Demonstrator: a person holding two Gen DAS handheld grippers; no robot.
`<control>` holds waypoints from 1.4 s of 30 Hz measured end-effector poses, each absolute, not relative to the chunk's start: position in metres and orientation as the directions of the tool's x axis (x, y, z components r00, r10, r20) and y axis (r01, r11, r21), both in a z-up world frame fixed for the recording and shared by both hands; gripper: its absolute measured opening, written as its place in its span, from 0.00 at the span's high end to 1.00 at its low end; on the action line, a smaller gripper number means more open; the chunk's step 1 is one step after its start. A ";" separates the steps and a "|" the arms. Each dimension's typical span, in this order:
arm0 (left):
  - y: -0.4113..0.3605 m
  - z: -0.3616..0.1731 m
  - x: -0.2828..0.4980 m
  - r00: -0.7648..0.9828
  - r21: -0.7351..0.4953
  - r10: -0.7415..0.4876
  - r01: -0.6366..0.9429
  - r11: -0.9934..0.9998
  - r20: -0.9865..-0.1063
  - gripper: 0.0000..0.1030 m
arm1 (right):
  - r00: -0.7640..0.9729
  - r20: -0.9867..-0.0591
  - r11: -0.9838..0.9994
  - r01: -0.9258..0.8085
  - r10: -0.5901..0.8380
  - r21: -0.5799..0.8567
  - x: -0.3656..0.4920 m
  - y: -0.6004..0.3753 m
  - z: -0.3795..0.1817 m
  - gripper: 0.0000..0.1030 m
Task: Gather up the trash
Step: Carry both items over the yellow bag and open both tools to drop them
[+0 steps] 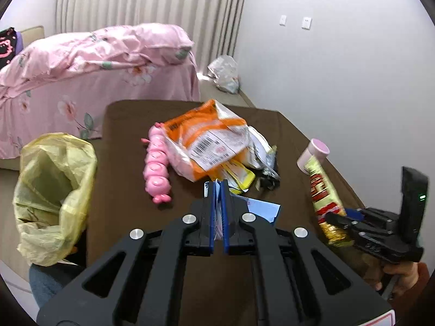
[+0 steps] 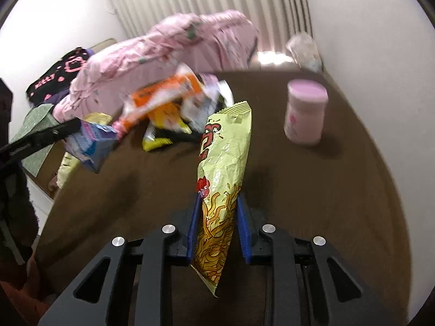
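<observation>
1. The left tongs (image 1: pixel 217 187) are sitting closed all the way on a thin blue and white paper packet (image 2: pixel 91 142); from the right wrist camera the packet is hanging clear above the brown surface (image 1: pixel 130 179), at the left of the scene.
2. The right tongs (image 2: pixel 217 203) are pinching a pale green noodle snack bag (image 2: pixel 225 149), their blue pads pressing into its crumpled sides; the bag is standing up between them, printed with red lettering and yellow noodle strands, its serrated top edge pointing to the far side.
3. One yellow bin bag (image 1: pixel 54 190) is hanging open at the near left edge of the surface.
4. One heap of wrappers is lying at the far middle of the surface: an orange and white bag (image 1: pixel 206 138) with a barcode label on top, yellow packets (image 1: pixel 239 176) and dark scraps beneath it.
5. One pink segmented toy (image 1: pixel 157 168) is lying just left of that heap.
6. One pink lidded tub (image 2: pixel 305 111) is standing upright at the far right, well apart from the heap.
7. One bed with a pink floral quilt (image 1: pixel 95 62) is filling the far left.
</observation>
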State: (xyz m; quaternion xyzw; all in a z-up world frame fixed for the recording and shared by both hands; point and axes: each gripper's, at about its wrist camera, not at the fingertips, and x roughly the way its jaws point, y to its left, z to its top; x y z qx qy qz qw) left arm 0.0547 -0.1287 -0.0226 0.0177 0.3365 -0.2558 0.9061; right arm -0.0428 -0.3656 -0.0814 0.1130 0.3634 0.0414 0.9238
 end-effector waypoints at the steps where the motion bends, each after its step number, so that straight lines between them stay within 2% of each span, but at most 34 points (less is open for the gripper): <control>1: -0.126 -0.020 0.053 0.654 -0.136 -0.446 0.469 0.873 -0.611 0.96 | 0.744 -0.650 0.973 -0.002 0.155 0.230 -0.044 -0.364 -0.075 0.76; 13: -0.061 0.030 0.049 0.794 -0.116 -0.373 0.365 0.924 -0.480 0.96 | 0.812 -0.540 0.975 -0.182 0.222 0.126 -0.022 -0.306 0.009 0.76; 18: -0.010 0.049 0.057 0.860 -0.129 -0.278 0.247 0.960 -0.429 0.96 | 0.807 -0.504 0.949 -0.296 0.308 0.106 0.001 -0.262 0.039 0.76; 25: 0.064 0.045 0.065 0.898 -0.203 -0.133 0.050 0.978 -0.419 0.96 | 0.783 -0.485 0.907 -0.419 0.390 0.054 0.017 -0.205 0.060 0.76; 33: 0.123 0.022 0.058 0.901 -0.307 -0.006 -0.142 0.941 -0.435 0.96 | 0.674 -0.533 0.816 -0.574 0.512 0.059 0.049 -0.146 0.054 0.76; 42: 0.133 -0.004 0.073 0.884 -0.311 0.051 -0.217 0.925 -0.464 0.96 | 0.515 -0.644 0.729 -0.677 0.566 0.100 0.122 -0.079 0.005 0.76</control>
